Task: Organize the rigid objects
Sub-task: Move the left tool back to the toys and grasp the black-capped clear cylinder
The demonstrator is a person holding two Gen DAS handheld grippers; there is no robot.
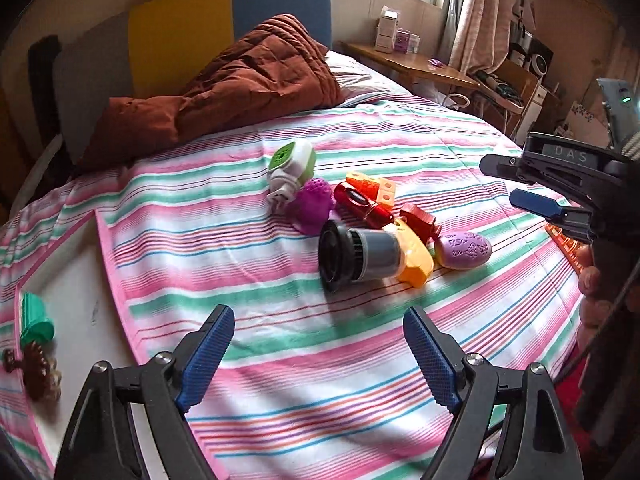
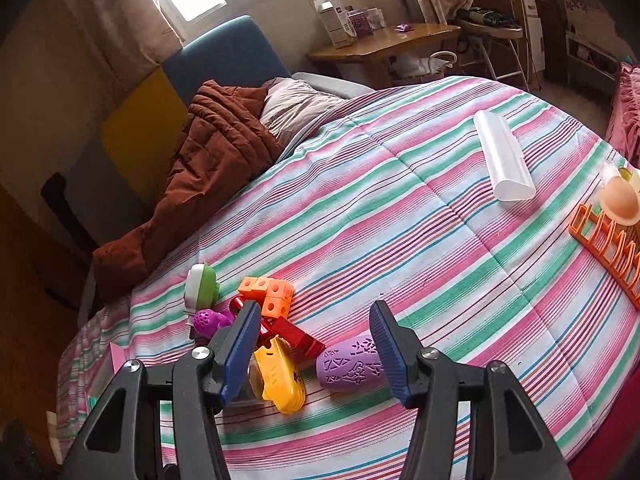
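Blue ribbed pads, black frame: left gripper, jaws wide apart, nothing between them, hanging over bare striped bedspread just short of the toy pile.

Right gripper: same build, jaws about half spread, nothing clamped; held low over the near edge of the pile, with the purple egg and the yellow piece showing between and below its pads. Whether a pad touches either one cannot be told.

Pile, mid-bed, items touching or overlapping:
- grey-black cylinder, on its side, nearest the left gripper, butted against the yellow piece
- purple egg, patterned, at the right end
- red block and red tube, behind
- orange cubes, linked
- purple dimpled ball
- green-white plug, farthest

Set apart: green piece and brown clip on a white panel at the left edge; orange rack at the right edge; white tube well beyond.

Far end: rust quilt, headboard, window.

Step, judged: sorting under way, both tools free and approaching for a fresh pick. Next move calls for choosing one item, likely the cylinder for the left or the egg for the right, centring the jaws across it, lowering and closing without nudging the neighbours.
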